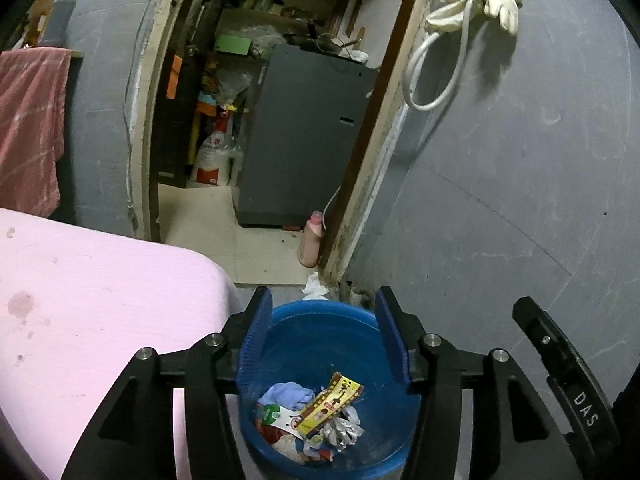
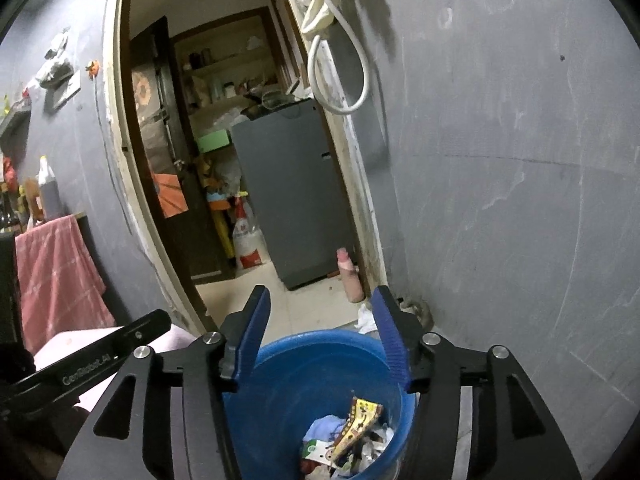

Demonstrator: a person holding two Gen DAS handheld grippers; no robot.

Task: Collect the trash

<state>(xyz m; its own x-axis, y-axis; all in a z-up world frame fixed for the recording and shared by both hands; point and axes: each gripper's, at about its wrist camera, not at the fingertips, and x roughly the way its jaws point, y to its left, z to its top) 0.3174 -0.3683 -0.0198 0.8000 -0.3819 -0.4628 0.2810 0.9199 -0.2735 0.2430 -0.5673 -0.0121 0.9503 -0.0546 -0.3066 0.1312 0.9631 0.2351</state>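
Note:
A blue plastic bin (image 1: 312, 332) stands on the floor right under both grippers, also seen in the right wrist view as the bin (image 2: 292, 376). Inside lie wrappers: a yellow snack packet (image 1: 330, 404), crumpled foil (image 1: 344, 432), a blue rag (image 1: 288, 394). The same yellow packet (image 2: 360, 424) shows in the right wrist view. My left gripper (image 1: 322, 304) hangs open over the bin's far rim, with nothing between its blue pads. My right gripper (image 2: 320, 304) is likewise open and empty above the bin. A crumpled white tissue (image 1: 314, 286) lies on the floor just beyond the bin.
A pink-covered bed (image 1: 100, 300) edge lies to the left. A grey wall (image 1: 500, 200) rises at right with a hose and glove hung on it. Ahead, a doorway opens to a storeroom with a grey cabinet (image 1: 304, 136). A pinkish bottle (image 1: 312, 240) stands by the door frame.

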